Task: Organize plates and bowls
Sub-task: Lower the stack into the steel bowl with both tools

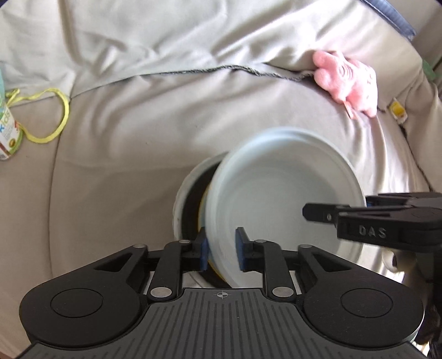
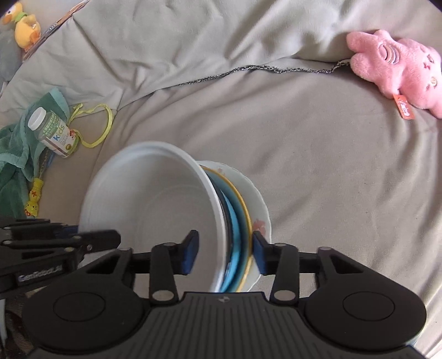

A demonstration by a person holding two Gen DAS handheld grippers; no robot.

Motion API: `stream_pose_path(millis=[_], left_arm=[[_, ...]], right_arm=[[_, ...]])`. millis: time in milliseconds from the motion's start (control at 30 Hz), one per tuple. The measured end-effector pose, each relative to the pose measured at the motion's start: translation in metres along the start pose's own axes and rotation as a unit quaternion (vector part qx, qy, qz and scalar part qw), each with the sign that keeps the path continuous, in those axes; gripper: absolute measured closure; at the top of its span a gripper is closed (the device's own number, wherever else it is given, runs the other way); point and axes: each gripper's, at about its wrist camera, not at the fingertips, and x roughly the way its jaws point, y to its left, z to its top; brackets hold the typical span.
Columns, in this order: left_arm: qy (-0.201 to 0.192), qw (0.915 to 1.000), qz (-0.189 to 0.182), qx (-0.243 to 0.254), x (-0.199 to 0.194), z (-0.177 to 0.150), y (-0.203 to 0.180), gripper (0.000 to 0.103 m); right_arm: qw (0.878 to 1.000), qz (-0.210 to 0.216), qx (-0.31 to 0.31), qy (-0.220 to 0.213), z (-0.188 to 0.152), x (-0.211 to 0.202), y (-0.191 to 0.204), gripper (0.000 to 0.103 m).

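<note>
Your left tool (image 1: 221, 248) is clamped on the rim of the white paper bowl (image 1: 281, 198), low and centre in its view. Your right tool (image 2: 225, 254) is clamped across that bowl's (image 2: 149, 204) wall and the nested blue plate (image 2: 234, 234), yellow-rimmed plate (image 2: 246, 221) and floral bowl (image 2: 259, 215), above the grey bedsheet (image 2: 317, 171).

The white bowl (image 1: 284, 198) is smeared by blur along its left rim in the left wrist view. The dishes stacked behind it (image 2: 237, 229) show only thin rims; their number cannot be told. The bottle (image 1: 7, 132) is cut off by the left edge, its label only partly readable. The pink plush toy (image 2: 400, 69) runs past the right edge. The yellow plush toy (image 2: 25, 24) is small and unclear.
</note>
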Motion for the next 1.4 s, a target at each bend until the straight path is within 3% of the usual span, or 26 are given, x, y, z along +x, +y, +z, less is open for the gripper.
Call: stream_pose_path(millis=[67,200,467,600,867,1000,1100,1333,1400], left_arm=[[-0.006,0.9997,0.018,0.016,-0.001,-0.001,-0.006,0.080],[-0.014,0.9975,0.056,0.040,0.005,-0.002,-0.020,0.080],[-0.022,0.9961,0.077,0.039,0.004,0.000,-0.018,0.072],[-0.028,0.9971,0.067,0.021,-0.002,0.003,-0.006,0.072],[-0.020,0.9985,0.047,0.017,-0.008,-0.009,-0.003,0.072],[0.003,0.9991,0.038,-0.019,0.007,-0.012,0.003,0.074],[-0.001,0.9986,0.048,-0.022,0.008,-0.012,-0.002,0.073],[0.000,0.9979,0.062,-0.014,0.011,-0.012,-0.016,0.057],[-0.002,0.9979,0.058,-0.030,0.011,-0.012,-0.014,0.057]], right_arm=[[1.000,0.001,0.008,0.004,-0.004,0.007,-0.005,0.079],[1.000,0.001,0.023,-0.010,-0.006,0.014,-0.008,0.079],[0.997,0.041,0.065,-0.007,0.000,0.017,-0.011,0.076],[0.998,0.039,0.044,0.013,-0.005,0.029,0.001,0.075],[0.997,0.021,-0.002,-0.070,-0.016,0.006,0.010,0.074],[0.997,0.026,0.003,-0.077,-0.019,-0.001,0.005,0.075],[0.997,0.025,0.010,-0.074,-0.026,0.005,-0.001,0.075],[0.996,0.032,0.017,-0.084,-0.038,0.003,-0.007,0.073],[0.996,0.032,0.023,-0.084,-0.039,0.003,-0.010,0.070]])
